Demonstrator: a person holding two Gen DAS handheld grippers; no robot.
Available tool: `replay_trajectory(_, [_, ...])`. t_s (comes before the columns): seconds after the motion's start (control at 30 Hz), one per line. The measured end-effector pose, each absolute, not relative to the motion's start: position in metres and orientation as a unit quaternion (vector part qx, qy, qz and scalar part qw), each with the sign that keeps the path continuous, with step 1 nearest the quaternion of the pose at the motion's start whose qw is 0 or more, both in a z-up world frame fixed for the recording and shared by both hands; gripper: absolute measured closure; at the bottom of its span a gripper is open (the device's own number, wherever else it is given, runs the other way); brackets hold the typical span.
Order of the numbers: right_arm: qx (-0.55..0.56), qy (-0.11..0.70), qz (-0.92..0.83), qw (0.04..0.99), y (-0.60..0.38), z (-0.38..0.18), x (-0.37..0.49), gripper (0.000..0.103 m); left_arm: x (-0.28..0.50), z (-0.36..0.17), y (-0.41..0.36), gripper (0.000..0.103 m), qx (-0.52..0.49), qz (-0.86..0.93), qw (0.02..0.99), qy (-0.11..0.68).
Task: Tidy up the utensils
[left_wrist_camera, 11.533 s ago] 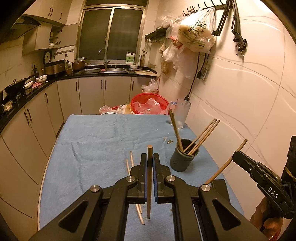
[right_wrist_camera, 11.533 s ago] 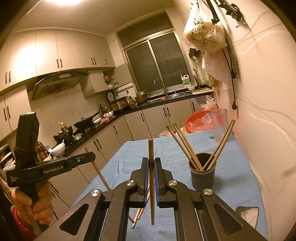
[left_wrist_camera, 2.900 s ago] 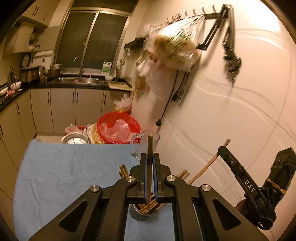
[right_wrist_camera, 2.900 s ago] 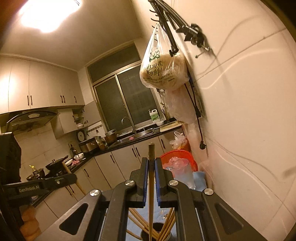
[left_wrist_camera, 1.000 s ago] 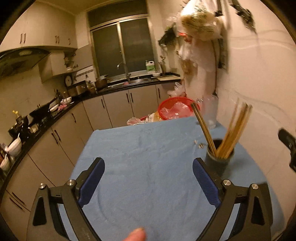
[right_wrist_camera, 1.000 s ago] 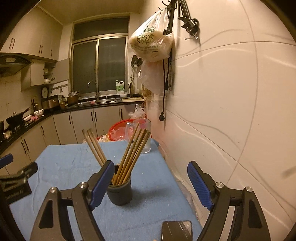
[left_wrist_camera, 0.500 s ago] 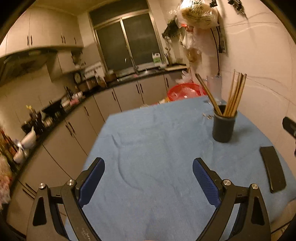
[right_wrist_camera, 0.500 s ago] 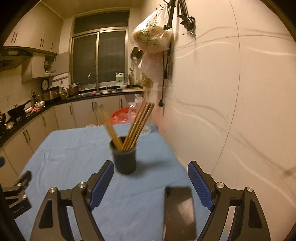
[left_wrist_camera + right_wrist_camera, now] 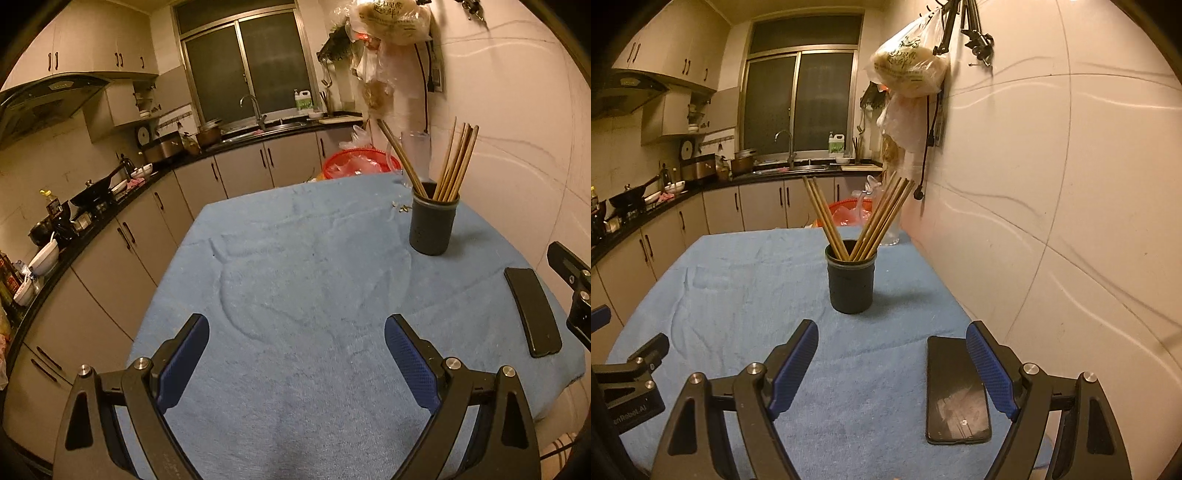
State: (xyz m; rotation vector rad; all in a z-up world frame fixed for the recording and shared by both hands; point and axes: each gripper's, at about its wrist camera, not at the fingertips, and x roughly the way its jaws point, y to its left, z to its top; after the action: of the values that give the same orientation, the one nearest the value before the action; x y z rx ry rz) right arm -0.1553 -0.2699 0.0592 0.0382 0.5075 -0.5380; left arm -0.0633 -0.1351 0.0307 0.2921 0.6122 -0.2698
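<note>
A dark cup point(image 9: 433, 224) point(image 9: 851, 282) stands upright on the blue cloth point(image 9: 295, 280) point(image 9: 738, 295) near the wall, with several wooden chopsticks point(image 9: 456, 162) point(image 9: 882, 218) standing in it. My left gripper point(image 9: 295, 354) is open and empty, low over the near part of the cloth, well back from the cup. My right gripper point(image 9: 892, 365) is open and empty, in front of the cup. The right gripper's edge shows at the right of the left wrist view point(image 9: 570, 275). The left gripper's edge shows at the left of the right wrist view point(image 9: 631, 373).
A black phone point(image 9: 532, 311) point(image 9: 956, 389) lies flat on the cloth near the right edge. A clear jug point(image 9: 415, 153) and a red basket point(image 9: 360, 162) stand at the table's far end. The white wall point(image 9: 1052, 221) runs along the right side. Kitchen cabinets point(image 9: 110, 251) line the left.
Both grippers, earlier shut on one chopstick each, are now open and empty and have drawn back from the cup. All the chopsticks now stand in the cup.
</note>
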Motion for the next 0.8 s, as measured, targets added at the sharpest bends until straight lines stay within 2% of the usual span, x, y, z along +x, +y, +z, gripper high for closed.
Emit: replay_trajectory(0.8, [0.032,0.286,-0.262,0.921,-0.281,0.035,-0.124,0.018,-0.041,0.006,-0.147,0.007,0.139,-0.147,0.921,0.334])
